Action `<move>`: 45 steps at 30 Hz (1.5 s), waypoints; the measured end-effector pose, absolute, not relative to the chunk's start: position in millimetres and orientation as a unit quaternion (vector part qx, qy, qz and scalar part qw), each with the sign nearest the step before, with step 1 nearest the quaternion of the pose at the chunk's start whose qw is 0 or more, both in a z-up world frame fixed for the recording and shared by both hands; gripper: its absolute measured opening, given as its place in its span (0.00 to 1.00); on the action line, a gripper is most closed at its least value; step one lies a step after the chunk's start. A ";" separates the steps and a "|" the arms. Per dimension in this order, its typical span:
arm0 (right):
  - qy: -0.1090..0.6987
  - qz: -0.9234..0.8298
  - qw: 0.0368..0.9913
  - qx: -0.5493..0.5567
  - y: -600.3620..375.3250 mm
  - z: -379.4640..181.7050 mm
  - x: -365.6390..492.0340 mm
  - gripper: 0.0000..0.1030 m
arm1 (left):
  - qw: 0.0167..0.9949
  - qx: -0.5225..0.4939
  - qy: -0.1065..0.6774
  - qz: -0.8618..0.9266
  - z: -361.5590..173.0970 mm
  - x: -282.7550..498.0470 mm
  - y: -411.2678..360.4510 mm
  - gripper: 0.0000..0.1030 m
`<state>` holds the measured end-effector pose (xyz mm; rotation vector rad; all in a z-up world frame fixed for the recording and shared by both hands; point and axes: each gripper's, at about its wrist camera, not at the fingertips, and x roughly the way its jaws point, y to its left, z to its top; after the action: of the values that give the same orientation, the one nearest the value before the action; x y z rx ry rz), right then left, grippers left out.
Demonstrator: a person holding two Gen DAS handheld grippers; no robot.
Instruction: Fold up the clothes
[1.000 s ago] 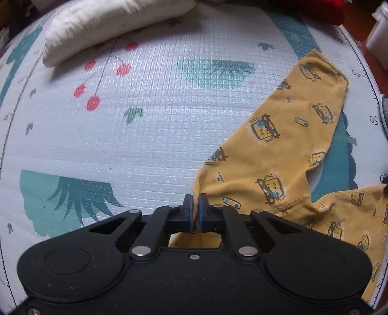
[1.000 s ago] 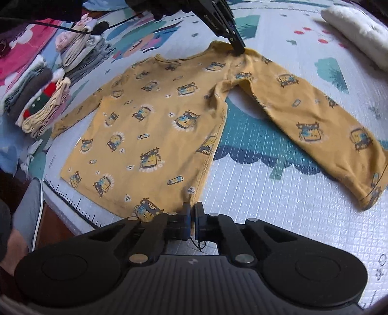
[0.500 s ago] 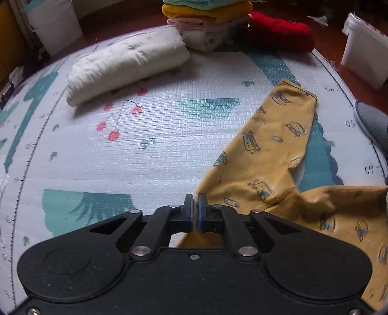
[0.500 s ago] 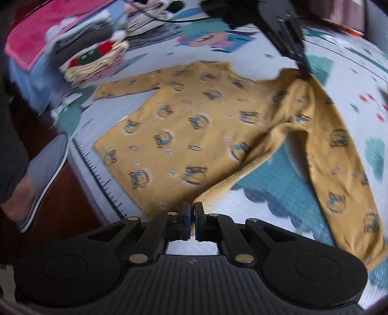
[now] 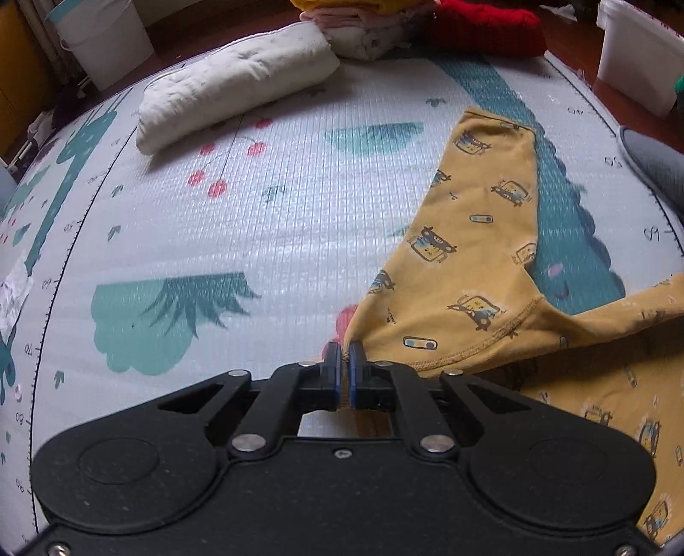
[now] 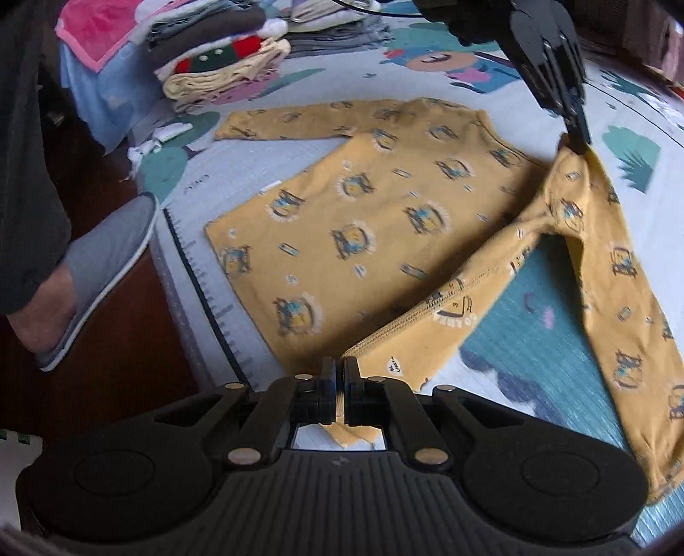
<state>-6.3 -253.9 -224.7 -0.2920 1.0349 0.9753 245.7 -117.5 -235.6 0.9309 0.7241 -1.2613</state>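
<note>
A yellow long-sleeved shirt (image 6: 363,222) printed with small cars lies on the patterned play mat (image 5: 256,214). My left gripper (image 5: 344,348) is shut on the shirt's shoulder, lifting that corner off the mat; its sleeve (image 5: 483,205) trails away to the upper right. From the right wrist view the left gripper (image 6: 577,145) pinches the shoulder at the upper right. My right gripper (image 6: 340,368) is shut on the shirt's bottom hem corner, and the raised side edge (image 6: 449,299) folds over toward the body. The other sleeve (image 6: 299,124) lies flat at the far side.
A rolled white cloth (image 5: 235,94) and stacked folded clothes (image 5: 376,25) sit at the mat's far end. More folded piles (image 6: 213,60) stand at the upper left of the right wrist view. A person's slippered foot (image 6: 98,265) stands on the dark floor by the mat's edge. White bins (image 5: 632,55) flank the mat.
Both grippers have carried the shirt's right side up and over toward its body. The right wrist has rolled, so the shirt appears turned. The lifted edge now drapes between the two grippers.
</note>
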 end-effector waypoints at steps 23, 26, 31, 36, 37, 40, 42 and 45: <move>0.492 0.462 0.731 -0.104 -225.2 -241.6 -4.0 0.36 | 0.652 0.445 0.305 -0.532 -261.2 229.6 -96.7 0.02; 0.482 0.449 0.750 -0.063 -249.7 -230.8 1.7 0.37 | 0.652 0.449 0.308 -0.528 -263.5 229.6 -96.6 0.02; 0.460 0.319 0.823 -0.096 -313.9 -222.6 30.4 0.40 | 0.662 0.448 0.304 -0.518 -260.9 229.5 -94.3 0.02; 0.438 0.212 0.845 -0.222 -356.9 -238.6 46.8 0.39 | 0.690 0.435 0.296 -0.496 -242.9 231.1 -89.6 0.22; 0.432 0.204 0.844 -0.242 -360.7 -242.4 47.9 0.39 | 0.695 0.430 0.300 -0.492 -239.1 232.1 -88.5 0.23; 0.421 0.218 0.822 -0.316 -361.0 -255.1 44.8 0.39 | 0.702 0.415 0.317 -0.485 -229.9 233.0 -83.8 0.23; 0.415 0.248 0.806 -0.342 -359.8 -260.5 42.3 0.35 | 0.699 0.405 0.332 -0.487 -225.2 231.4 -79.2 0.23; 0.411 0.279 0.792 -0.356 -362.2 -263.5 45.5 0.33 | 0.701 0.380 0.368 -0.477 -226.7 232.8 -70.7 0.23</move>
<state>45.5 -362.2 -263.5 -0.7664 0.8839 0.6006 232.8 -70.7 -226.7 0.8470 0.8204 -1.0628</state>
